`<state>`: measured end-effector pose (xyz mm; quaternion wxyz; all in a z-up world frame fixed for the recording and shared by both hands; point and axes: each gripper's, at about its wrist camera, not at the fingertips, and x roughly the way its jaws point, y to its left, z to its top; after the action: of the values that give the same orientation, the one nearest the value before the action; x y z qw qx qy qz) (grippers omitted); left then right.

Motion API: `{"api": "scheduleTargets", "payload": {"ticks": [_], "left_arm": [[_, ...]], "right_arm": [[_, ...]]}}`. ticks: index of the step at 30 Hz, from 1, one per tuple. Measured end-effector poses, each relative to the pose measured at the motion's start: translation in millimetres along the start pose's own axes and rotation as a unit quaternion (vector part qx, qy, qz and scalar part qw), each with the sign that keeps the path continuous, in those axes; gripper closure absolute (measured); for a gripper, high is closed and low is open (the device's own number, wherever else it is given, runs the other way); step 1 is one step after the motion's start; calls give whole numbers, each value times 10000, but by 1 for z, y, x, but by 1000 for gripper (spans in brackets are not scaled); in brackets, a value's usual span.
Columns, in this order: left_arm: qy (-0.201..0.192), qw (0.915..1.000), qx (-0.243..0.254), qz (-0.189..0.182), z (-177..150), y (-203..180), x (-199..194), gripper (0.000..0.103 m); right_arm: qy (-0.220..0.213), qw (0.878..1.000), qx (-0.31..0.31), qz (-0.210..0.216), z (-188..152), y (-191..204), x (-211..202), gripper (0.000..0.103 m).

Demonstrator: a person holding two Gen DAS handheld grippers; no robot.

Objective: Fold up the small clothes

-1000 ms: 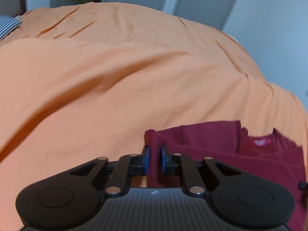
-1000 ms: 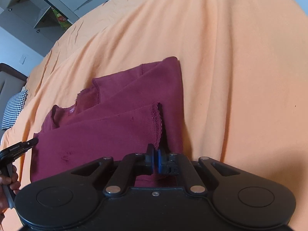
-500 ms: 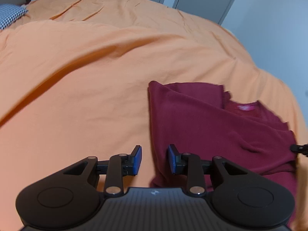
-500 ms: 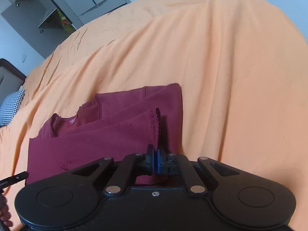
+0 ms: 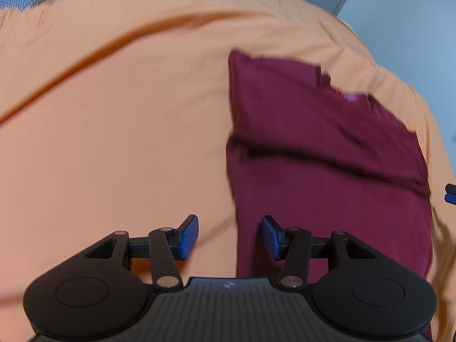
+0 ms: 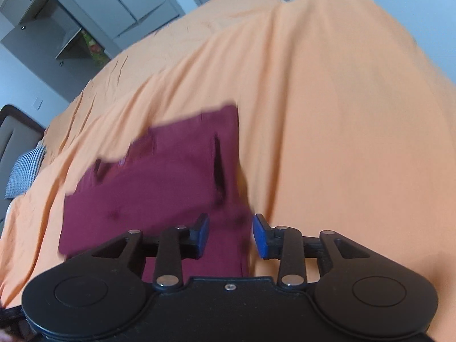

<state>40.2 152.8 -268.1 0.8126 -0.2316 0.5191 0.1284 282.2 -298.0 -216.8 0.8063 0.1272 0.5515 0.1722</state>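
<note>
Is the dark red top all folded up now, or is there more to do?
Partly done. The dark red knit top lies on the orange bedsheet with one layer folded across it. Nothing is in hand: the left gripper and right gripper are both open. It still looks long, so another fold probably remains.

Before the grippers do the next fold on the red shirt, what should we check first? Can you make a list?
1. Left gripper open and empty: ok.
2. Right gripper open and empty: ok.
3. Red shirt lying on the orange bedcover, not hanging: ok.
4. Shirt edges lined up neatly: cannot tell, both views are blurred.
5. Bedcover beside the shirt free of other things: ok.
</note>
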Motion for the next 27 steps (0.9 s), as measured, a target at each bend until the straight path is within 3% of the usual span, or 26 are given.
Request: {"api": "scheduleTargets", "payload": {"ticks": [4,10,14,18,22,24,25,26,27], "left_arm": [[251,9995,-141,-101,-40,7,-20,49],[693,9971,143,-269,-102,8,-54,49],[966,9945,-95,-400,-135,18,-55,49],[1100,9929,-98,-436,-154,17,-48,49],[1074,9926,-203,-524,-157,15,-46,39],[1076,9923,-278,-546,-158,15,-43,38],[1086,9921,-303,-557,-158,15,-41,39],[1103,9918,-314,-559,-159,14,-41,48],[1140,9910,-326,-622,-159,14,-41,58]], "right_arm": [[428,9990,-27,123,-47,-12,-25,64],[1098,9936,109,255,-119,-25,-61,57],[1388,9899,109,267,-161,-29,-76,52],[1586,9861,438,229,-183,-39,-78,51],[1680,9831,669,294,-194,-42,-71,51],[1787,9811,708,238,-197,-45,-65,56],[1867,9799,687,172,-198,-44,-62,76],[1948,9789,603,124,-198,-42,-59,95],[1964,9791,511,142,-197,-40,-60,96]]}}
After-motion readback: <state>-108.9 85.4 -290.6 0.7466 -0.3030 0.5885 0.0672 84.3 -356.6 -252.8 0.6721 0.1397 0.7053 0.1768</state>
